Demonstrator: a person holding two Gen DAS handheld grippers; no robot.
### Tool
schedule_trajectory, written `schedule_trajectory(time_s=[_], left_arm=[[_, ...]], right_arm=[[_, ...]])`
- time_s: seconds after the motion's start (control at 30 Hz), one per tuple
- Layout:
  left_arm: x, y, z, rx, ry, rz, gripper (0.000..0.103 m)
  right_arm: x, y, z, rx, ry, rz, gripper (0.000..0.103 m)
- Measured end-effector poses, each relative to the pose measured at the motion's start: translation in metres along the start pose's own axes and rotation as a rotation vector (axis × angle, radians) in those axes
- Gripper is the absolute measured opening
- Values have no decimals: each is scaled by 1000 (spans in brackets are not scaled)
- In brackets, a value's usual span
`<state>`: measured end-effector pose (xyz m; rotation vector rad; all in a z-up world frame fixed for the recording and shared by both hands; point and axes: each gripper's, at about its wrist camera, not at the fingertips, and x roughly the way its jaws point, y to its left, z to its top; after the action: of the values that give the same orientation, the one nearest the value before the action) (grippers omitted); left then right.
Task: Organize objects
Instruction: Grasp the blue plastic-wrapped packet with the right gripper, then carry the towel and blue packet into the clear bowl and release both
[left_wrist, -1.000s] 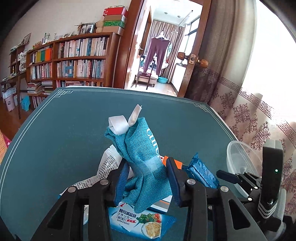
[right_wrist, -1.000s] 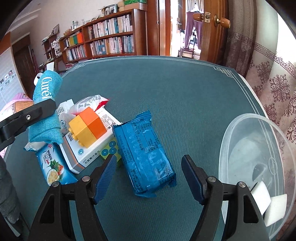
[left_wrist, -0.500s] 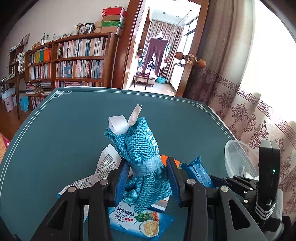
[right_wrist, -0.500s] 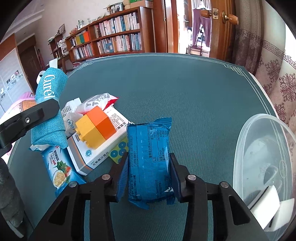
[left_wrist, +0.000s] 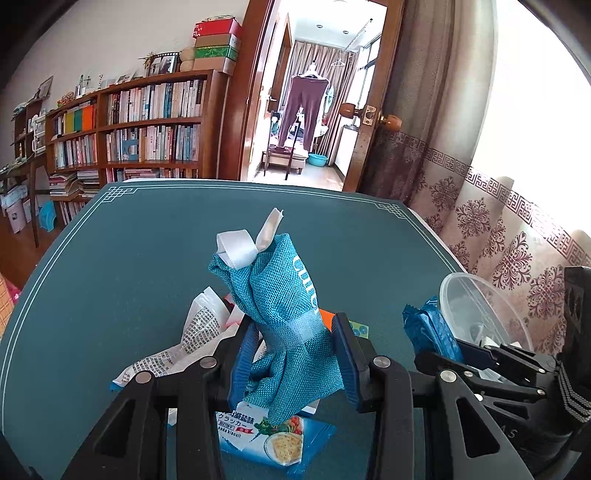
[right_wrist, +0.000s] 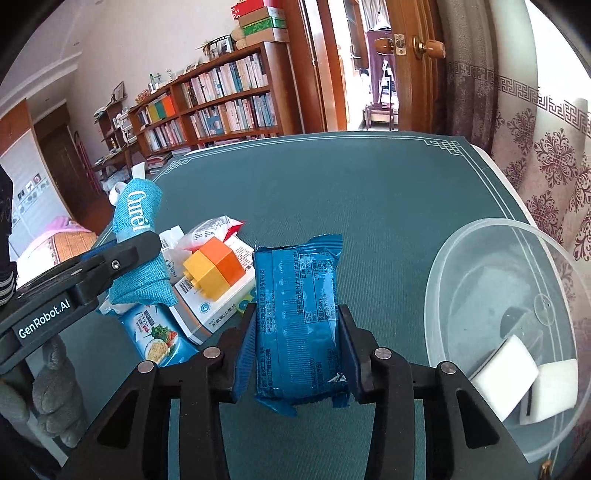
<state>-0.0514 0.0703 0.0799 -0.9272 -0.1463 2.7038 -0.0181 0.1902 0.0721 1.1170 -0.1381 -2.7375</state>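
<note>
My left gripper (left_wrist: 293, 354) is shut on a teal woven pouch (left_wrist: 280, 302) with a white ribbon and holds it upright above a pile of packets. The pouch also shows at the left of the right wrist view (right_wrist: 138, 243). My right gripper (right_wrist: 297, 343) is shut on a dark blue snack pack (right_wrist: 299, 314), lifted off the green table (right_wrist: 369, 206). The pack also shows in the left wrist view (left_wrist: 428, 328). A clear plastic bowl (right_wrist: 461, 258) with white blocks (right_wrist: 517, 380) in it stands to the right.
On the table lie a yellow and orange toy block (right_wrist: 214, 267) on a white medicine box (right_wrist: 207, 314), a cracker packet (left_wrist: 273, 439), and white printed sachets (left_wrist: 192, 336). A patterned curtain (left_wrist: 498, 229) hangs along the table's right edge. Bookshelves and a doorway stand behind.
My right gripper closed on the blue snack pack and raised it from the table toward the bowl side. My left gripper kept hold of the pouch, nearly still.
</note>
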Motion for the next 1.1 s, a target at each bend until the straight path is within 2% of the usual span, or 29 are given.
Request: schedule_trajectory(time_s=[0.43, 0.7, 1.1], left_arm=[[-4, -23, -1, 50, 8, -4, 44], [-3, -49, -2, 102, 13, -13, 44], [0, -86, -4, 171, 25, -30, 44]], right_arm=[[-42, -58, -2, 114, -68, -84, 42], [-63, -101, -5, 188, -108, -138, 42], [-67, -164, -8, 309, -121, -186, 42]])
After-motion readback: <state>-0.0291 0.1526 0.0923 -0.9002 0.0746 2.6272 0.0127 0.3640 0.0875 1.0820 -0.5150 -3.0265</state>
